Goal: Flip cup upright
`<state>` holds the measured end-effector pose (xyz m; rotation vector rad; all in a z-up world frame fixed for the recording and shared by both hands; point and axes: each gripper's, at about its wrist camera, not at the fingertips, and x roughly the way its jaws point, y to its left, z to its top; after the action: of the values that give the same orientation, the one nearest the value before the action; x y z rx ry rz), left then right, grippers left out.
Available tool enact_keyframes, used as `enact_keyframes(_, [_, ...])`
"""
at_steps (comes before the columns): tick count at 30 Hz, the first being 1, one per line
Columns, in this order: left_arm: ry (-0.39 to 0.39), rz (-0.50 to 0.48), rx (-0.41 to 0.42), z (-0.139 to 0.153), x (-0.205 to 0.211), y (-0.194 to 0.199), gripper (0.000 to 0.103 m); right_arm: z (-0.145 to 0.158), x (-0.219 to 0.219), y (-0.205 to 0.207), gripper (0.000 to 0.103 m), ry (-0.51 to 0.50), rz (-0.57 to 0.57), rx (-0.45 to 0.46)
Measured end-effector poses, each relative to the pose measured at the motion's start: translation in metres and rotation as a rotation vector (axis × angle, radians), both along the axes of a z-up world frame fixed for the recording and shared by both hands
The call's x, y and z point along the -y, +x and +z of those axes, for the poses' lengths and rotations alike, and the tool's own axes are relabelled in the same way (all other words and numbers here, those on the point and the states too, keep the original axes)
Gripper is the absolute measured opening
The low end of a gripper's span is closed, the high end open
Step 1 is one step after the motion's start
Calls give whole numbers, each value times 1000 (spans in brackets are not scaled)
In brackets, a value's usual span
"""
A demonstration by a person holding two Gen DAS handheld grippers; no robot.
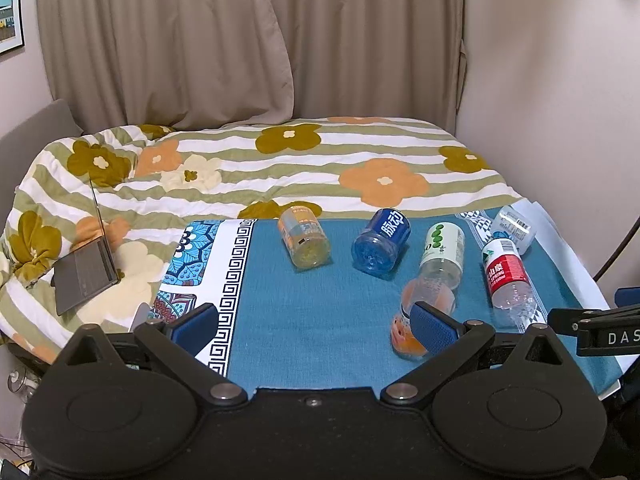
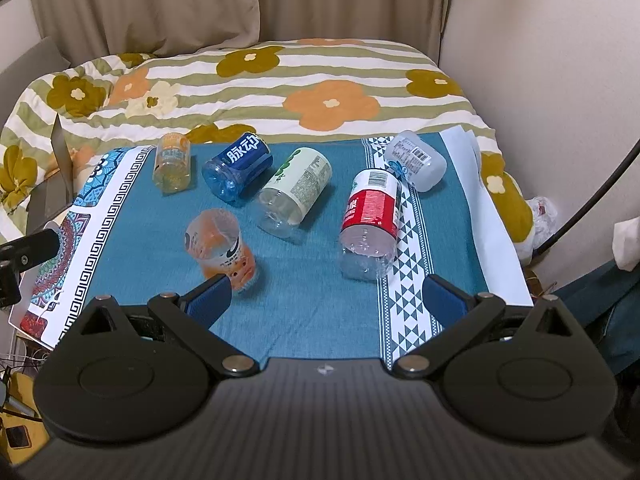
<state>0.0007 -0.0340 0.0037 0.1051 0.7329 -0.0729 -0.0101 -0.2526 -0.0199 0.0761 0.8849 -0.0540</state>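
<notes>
Several cups cut from plastic bottles lie on a teal cloth [image 1: 312, 320]. An orange-printed cup [image 1: 424, 308] stands upright near the front; it also shows in the right wrist view [image 2: 220, 244]. A yellow cup [image 1: 304, 242], a blue cup [image 1: 382, 244], a green-and-white cup [image 1: 442, 254], a red-label cup [image 1: 508, 276] and a clear cup [image 1: 514, 228] lie on their sides. My left gripper [image 1: 314, 324] is open, its right finger just in front of the orange cup. My right gripper [image 2: 326, 294] is open and empty, in front of the red-label cup [image 2: 370, 220].
A flowered quilt [image 1: 280, 168] covers the bed behind the cloth. An open laptop [image 1: 86, 272] lies on the quilt at left. Curtains and a wall stand behind and at right. A white patterned border [image 2: 404, 280] runs along the cloth's right side.
</notes>
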Motion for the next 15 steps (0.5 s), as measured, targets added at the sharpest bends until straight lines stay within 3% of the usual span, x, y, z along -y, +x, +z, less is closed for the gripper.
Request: enact_keyframes(15, [4,-4,1,-2,0,1,103,0,0,0,103,0,0,-1])
